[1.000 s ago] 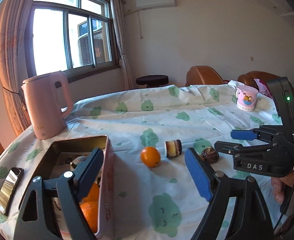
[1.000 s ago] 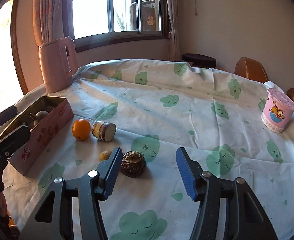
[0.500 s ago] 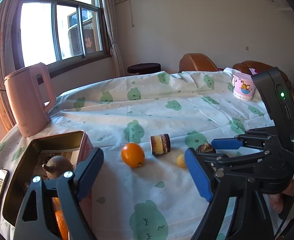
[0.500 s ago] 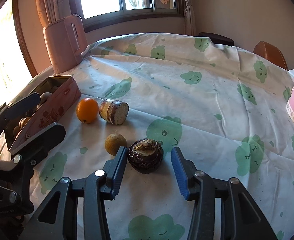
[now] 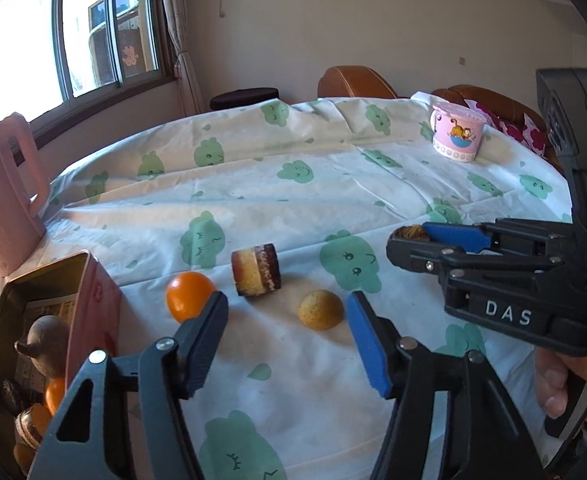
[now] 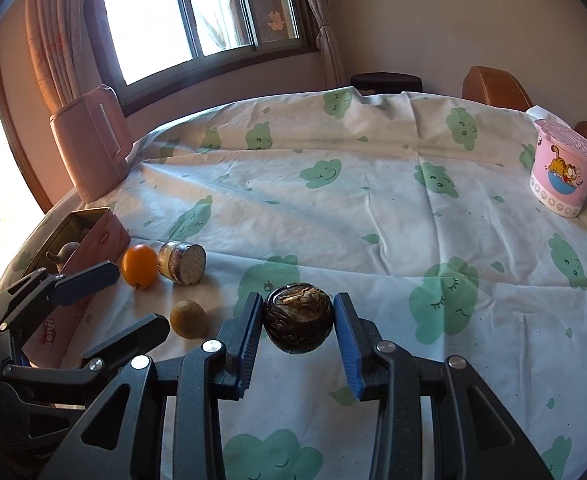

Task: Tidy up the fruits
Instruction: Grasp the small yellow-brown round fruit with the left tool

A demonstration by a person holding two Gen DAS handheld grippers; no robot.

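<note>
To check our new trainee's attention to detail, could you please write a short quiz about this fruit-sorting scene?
1. True or false: the orange lies on the tablecloth, outside the pink tin.
2. Which sits between the fingers of the right gripper? A dark brown fruit; B small yellow fruit; C pink cup.
3. Fill in: the left gripper is ___ (open/shut).
Key: 1 true; 2 A; 3 open.

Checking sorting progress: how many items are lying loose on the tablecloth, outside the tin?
4: an orange beside the tin, a layered cake roll next to it, a small tan fruit, and a dark round fruit between the right hand-held gripper fingers.
</note>
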